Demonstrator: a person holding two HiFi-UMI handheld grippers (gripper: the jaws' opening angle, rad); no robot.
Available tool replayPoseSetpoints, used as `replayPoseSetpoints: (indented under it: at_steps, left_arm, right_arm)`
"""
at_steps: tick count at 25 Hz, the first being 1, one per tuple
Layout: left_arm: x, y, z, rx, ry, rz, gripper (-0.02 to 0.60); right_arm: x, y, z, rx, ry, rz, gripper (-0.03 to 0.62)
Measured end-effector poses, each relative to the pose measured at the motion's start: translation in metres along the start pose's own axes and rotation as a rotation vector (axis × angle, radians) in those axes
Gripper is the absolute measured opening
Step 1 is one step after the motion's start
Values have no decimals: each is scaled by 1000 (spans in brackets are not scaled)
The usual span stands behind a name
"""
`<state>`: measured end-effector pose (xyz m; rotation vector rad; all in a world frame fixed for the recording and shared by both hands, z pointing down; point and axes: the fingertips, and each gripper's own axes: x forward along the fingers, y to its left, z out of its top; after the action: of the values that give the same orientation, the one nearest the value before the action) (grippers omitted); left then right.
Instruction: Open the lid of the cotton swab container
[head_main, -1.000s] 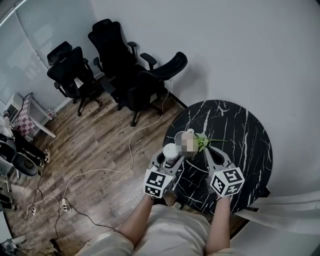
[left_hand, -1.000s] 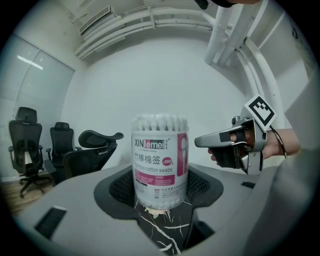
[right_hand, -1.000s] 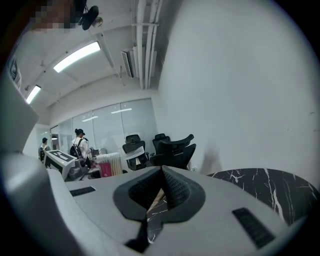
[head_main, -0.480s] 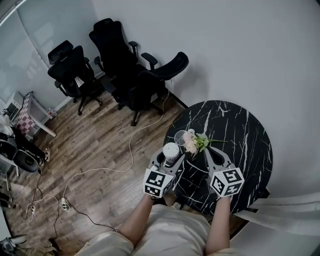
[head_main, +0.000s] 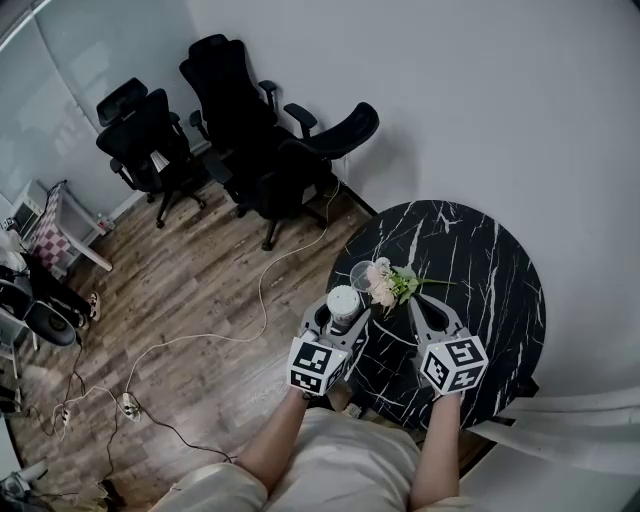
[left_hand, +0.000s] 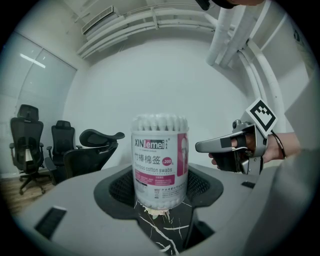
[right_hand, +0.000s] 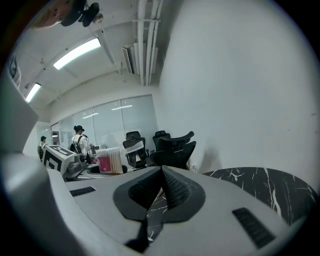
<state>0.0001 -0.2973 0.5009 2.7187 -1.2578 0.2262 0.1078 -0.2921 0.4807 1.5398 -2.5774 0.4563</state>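
The cotton swab container (left_hand: 160, 160) is a clear tub with a pink and white label and a closed lid (left_hand: 160, 121) over the white swab tips. It stands upright between the pads of my left gripper (left_hand: 160, 189), which is shut on its lower half. In the head view the container (head_main: 343, 303) sits in the left gripper (head_main: 340, 320) at the near left edge of the table. My right gripper (head_main: 414, 303) hovers a short way to its right, shut and empty. The right gripper view shows its pads (right_hand: 172, 186) pressed together.
The round black marble table (head_main: 480, 270) carries a clear cup (head_main: 360, 272) and a small bunch of flowers (head_main: 388, 284) just beyond the container. Black office chairs (head_main: 260, 130) stand on the wooden floor at the left, with a white cable (head_main: 262, 300). Two people (right_hand: 79, 141) stand far off.
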Motion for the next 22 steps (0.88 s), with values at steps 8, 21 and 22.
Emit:
replayPoseSetpoints:
  at_steps: [8, 21, 22]
  left_arm:
    - [4, -3, -2, 2, 7, -3, 262]
    - [5, -4, -1, 6, 7, -1, 262]
    - [4, -3, -1, 6, 5, 0, 262]
  right_arm:
    - [-1, -5, -3, 3, 5, -2, 34]
    - [0, -4, -4, -4, 10, 4, 34]
    - [0, -4, -5, -7, 11, 6, 34]
